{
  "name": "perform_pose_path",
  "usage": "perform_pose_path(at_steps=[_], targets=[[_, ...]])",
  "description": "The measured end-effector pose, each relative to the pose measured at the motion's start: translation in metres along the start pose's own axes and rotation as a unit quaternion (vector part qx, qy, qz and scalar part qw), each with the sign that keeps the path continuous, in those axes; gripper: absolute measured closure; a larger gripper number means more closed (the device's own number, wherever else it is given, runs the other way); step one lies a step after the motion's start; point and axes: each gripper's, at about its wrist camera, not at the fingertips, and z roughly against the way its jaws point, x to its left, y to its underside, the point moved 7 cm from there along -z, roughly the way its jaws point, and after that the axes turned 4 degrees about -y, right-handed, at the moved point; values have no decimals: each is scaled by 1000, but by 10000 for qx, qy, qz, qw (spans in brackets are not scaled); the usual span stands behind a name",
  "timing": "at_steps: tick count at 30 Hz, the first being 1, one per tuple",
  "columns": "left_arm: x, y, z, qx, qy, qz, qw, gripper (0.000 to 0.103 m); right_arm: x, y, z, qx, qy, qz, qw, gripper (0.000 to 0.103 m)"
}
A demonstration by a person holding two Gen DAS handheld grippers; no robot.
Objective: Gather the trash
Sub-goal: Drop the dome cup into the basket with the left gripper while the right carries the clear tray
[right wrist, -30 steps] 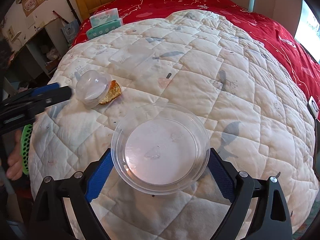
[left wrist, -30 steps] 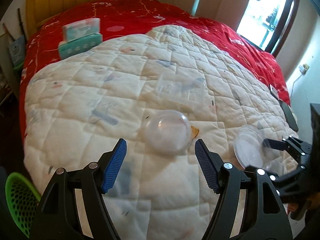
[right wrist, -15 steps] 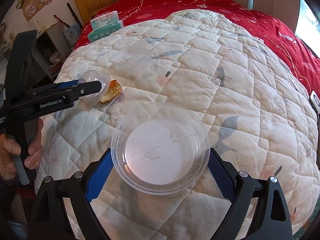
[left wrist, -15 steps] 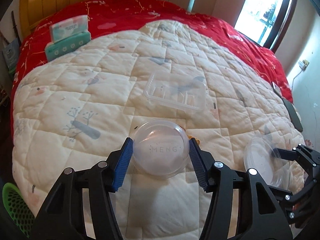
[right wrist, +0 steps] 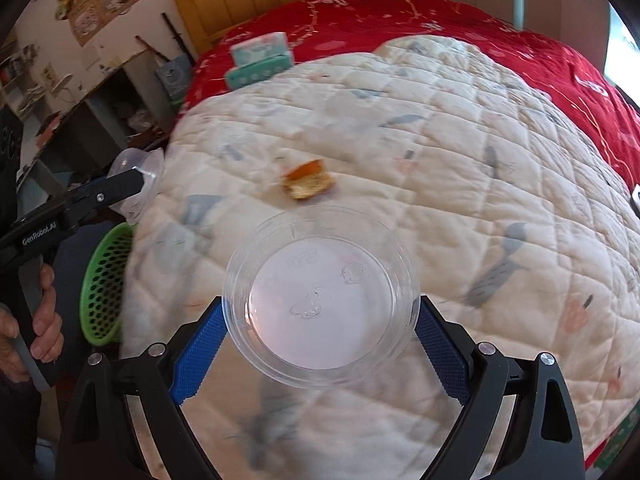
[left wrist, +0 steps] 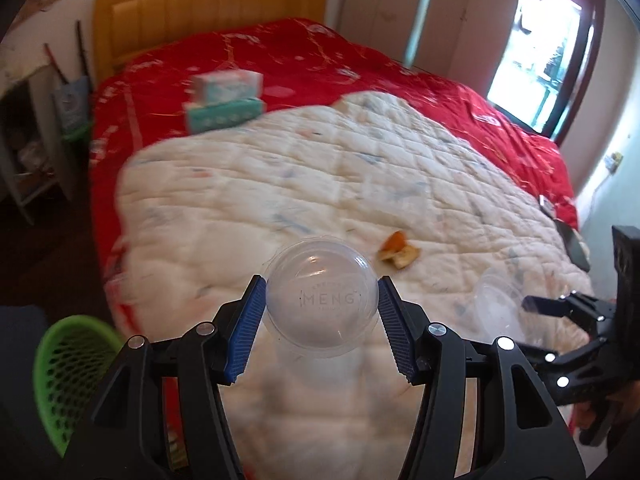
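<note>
Bed [left wrist: 400,80] with red cover, white quilt [left wrist: 320,184] spread over it. Orange peel [left wrist: 398,254] on quilt. Two stacked tissue packs [left wrist: 224,102] on red cover beside quilt edge.

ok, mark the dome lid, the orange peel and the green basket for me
dome lid [left wrist: 322,306], left wrist view, front of the dome
orange peel [right wrist: 308,182], right wrist view, middle of the piece
green basket [left wrist: 68,368], left wrist view, mesh wall

Yellow headboard [left wrist: 208,12], red bedspread [left wrist: 304,56], bright window [left wrist: 540,64].
</note>
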Motion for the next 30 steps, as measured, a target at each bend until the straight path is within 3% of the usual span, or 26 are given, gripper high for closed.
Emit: perform_pose_path(at_steps=[5,16,23,30], targets=[[57,21,43,-113,-345,413,9985,47,43,5,0,-4,-220,170,9996,14],[163,81,95,-20,-1063,1139,9878,47,130,10,3,-1,-512,653,9966,14],[212,110,102,148,-1351,1530,9788,46,171,11,-4,73,-641,888,9940,14],[238,122,94,290,-1464,1765,9729,45,197,9,-14,166,-739,1043,9917,14]])
